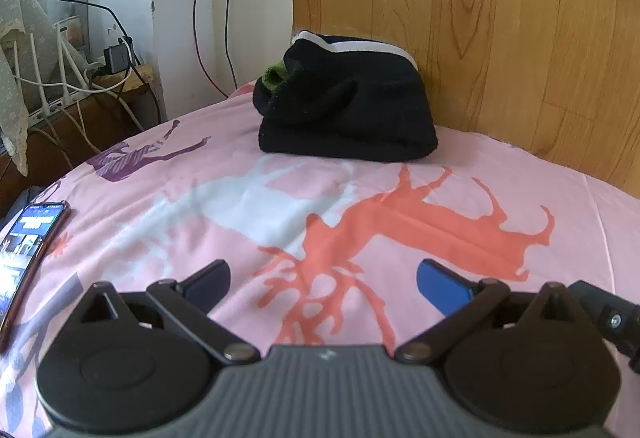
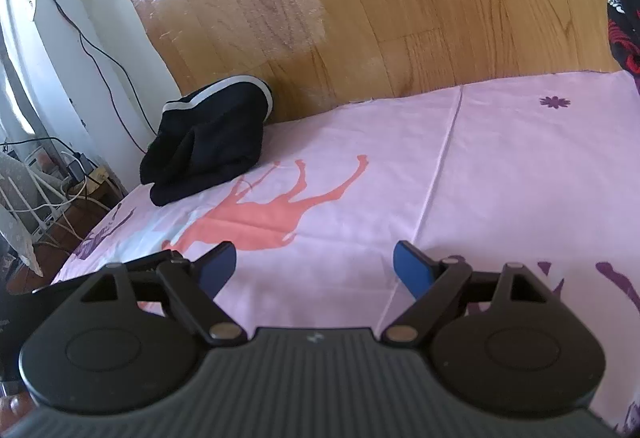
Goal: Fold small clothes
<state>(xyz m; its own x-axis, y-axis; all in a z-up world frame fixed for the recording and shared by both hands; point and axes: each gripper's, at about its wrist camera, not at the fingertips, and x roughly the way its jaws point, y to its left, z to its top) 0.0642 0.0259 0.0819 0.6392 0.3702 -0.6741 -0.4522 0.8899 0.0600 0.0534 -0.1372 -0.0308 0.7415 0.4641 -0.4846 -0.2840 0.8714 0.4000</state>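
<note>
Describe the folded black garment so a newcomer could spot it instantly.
Start at the wooden headboard behind the pink deer-print bedsheet. At the sheet's far edge, near the corner by the white wall, sits the folded black garment, touching the headboard. It is the only dark bundle there, marked by a white stripe along its top edge and a bit of green at one end.

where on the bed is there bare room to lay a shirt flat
The widest bare patch is the pink sheet between the black clothes pile by the wooden headboard and both open grippers. The left edge is tighter: a phone lies there.
</note>
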